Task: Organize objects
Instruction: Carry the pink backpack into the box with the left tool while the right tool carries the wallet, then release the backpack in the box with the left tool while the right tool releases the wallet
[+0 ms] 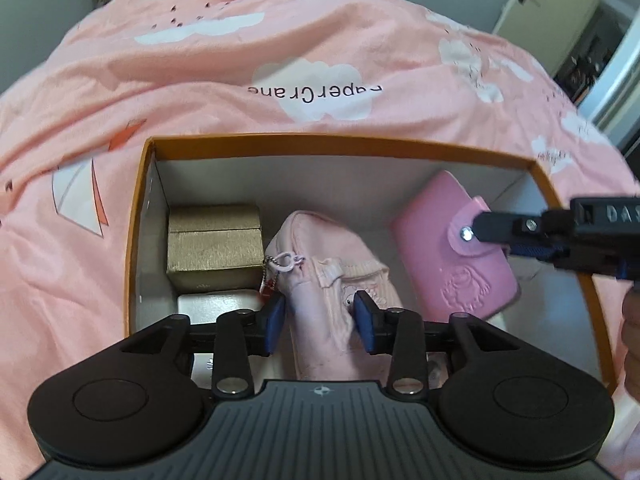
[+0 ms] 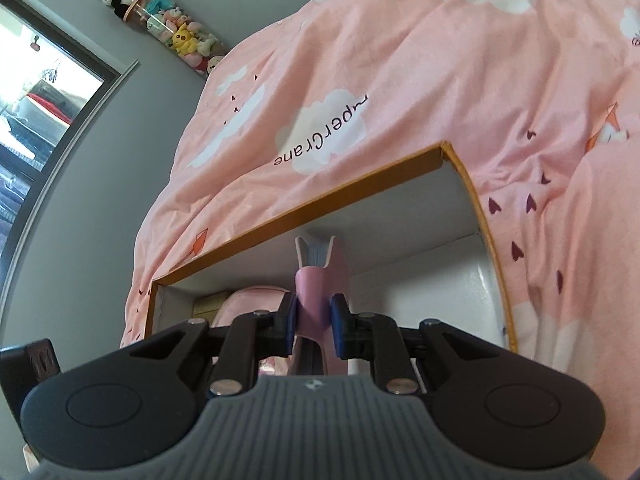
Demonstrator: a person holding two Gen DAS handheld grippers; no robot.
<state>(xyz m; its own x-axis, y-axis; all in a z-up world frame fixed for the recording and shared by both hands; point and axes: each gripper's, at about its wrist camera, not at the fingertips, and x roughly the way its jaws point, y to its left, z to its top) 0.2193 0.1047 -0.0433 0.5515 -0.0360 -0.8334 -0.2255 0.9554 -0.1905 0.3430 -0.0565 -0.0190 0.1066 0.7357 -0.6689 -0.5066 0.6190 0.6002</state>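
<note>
Blue-padded left fingers (image 1: 280, 322) loosely straddle a ribbed fabric pouch (image 1: 332, 292); right fingers (image 2: 339, 326) pinch a smooth embossed wallet (image 1: 448, 248).

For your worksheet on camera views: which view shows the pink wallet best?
The left wrist view: the pink wallet shows its embossed face and snap flap. The right wrist view shows it edge-on, clamped in the right gripper.

the left gripper (image 1: 320, 322) covers the near end of the pouch (image 1: 320, 280) and most of a white box (image 1: 216, 304) at the box's (image 1: 340, 145) near left corner. the right gripper (image 1: 476, 232) runs off the right edge, and the hand (image 1: 632, 344) behind it is cut too. in the right view the wallet's (image 2: 318, 280) lower part is hidden behind the gripper (image 2: 314, 322), and only slivers of the pouch and gold box (image 2: 208, 304) show.
</note>
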